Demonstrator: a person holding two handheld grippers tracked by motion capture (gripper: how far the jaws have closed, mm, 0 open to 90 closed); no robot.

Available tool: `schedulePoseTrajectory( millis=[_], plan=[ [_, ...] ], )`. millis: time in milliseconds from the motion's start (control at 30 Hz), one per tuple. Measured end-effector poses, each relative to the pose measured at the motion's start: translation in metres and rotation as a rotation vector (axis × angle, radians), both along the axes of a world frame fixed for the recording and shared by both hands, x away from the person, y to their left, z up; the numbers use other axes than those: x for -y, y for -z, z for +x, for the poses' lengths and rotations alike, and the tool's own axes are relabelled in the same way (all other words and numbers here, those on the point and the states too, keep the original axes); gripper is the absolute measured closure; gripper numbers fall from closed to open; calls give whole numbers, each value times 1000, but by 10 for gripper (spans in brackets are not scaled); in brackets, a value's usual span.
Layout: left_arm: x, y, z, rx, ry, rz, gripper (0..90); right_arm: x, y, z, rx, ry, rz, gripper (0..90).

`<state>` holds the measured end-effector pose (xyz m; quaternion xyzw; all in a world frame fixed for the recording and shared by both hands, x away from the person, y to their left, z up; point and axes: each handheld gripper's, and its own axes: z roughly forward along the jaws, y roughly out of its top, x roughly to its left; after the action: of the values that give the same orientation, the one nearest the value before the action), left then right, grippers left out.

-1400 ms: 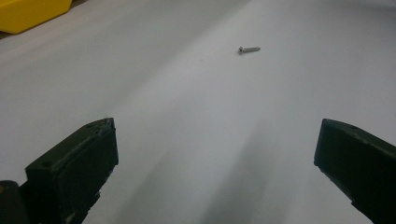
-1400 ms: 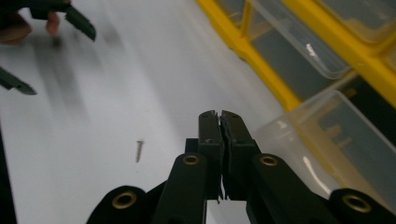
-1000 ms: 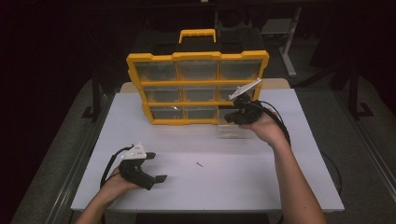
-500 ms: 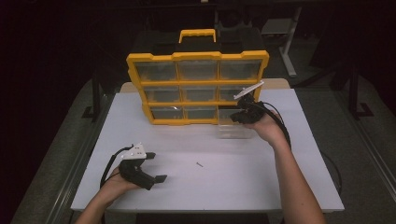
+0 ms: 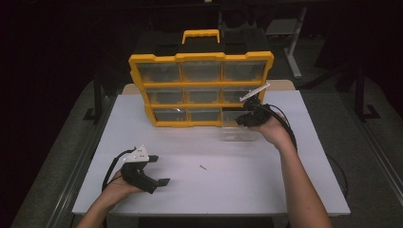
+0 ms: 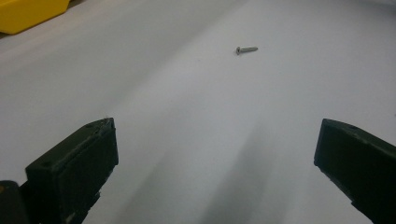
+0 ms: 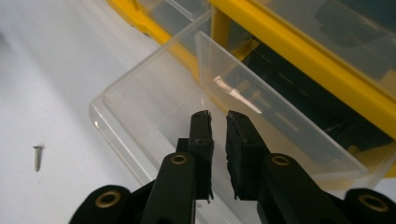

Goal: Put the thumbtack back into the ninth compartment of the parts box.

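Observation:
A yellow parts organizer (image 5: 202, 56) stands upright at the back of the white table, its bottom right slot empty. Its clear plastic bin (image 5: 240, 133) sits on the table in front of that slot. My right gripper (image 5: 241, 118) is over the bin's (image 7: 154, 93) near rim. Its jaws (image 7: 218, 122) have just been opening to a narrow gap, and I see nothing pinched between them. A small screw (image 5: 203, 167) lies mid-table. My left gripper (image 5: 159, 170) rests at the front left, wide open (image 6: 215, 149) and empty, with the screw (image 6: 246, 49) ahead of it.
The organizer's other drawers (image 5: 202, 95) are closed. Cables trail from both grippers, the right one (image 5: 290, 133) looping over the table. In the right gripper view the screw (image 7: 37, 157) lies left of the bin. Dark floor surrounds the table (image 5: 247, 190).
My right hand has sunk slightly at the clear bin and its jaws have parted a little. The left hand and the screw have not moved.

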<state>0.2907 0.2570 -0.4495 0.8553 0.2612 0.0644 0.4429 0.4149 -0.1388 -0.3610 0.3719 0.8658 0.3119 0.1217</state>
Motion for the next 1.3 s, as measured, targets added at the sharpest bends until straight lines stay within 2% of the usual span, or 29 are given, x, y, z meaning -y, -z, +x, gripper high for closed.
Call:
schedulePoseTrajectory(
  millis=[133, 300, 567, 833, 1300],
  plan=[
    [0, 0, 0, -1, 1, 0, 0, -1, -8, -5, 13, -4, 14, 750],
    [0, 0, 0, -1, 2, 0, 0, -5, -17, -12, 20, -37, 53, 706],
    [0, 0, 0, 0, 2, 0, 0, -18, -24, -22, 4, -96, 87, 654],
    [-1, 0, 0, 0, 1, -2, 0, -31, -25, -32, -8, -142, 90, 618],
    [0, 1, -1, -1, 7, 3, 0, -47, -16, -49, -5, -171, 80, 537]
  ],
)
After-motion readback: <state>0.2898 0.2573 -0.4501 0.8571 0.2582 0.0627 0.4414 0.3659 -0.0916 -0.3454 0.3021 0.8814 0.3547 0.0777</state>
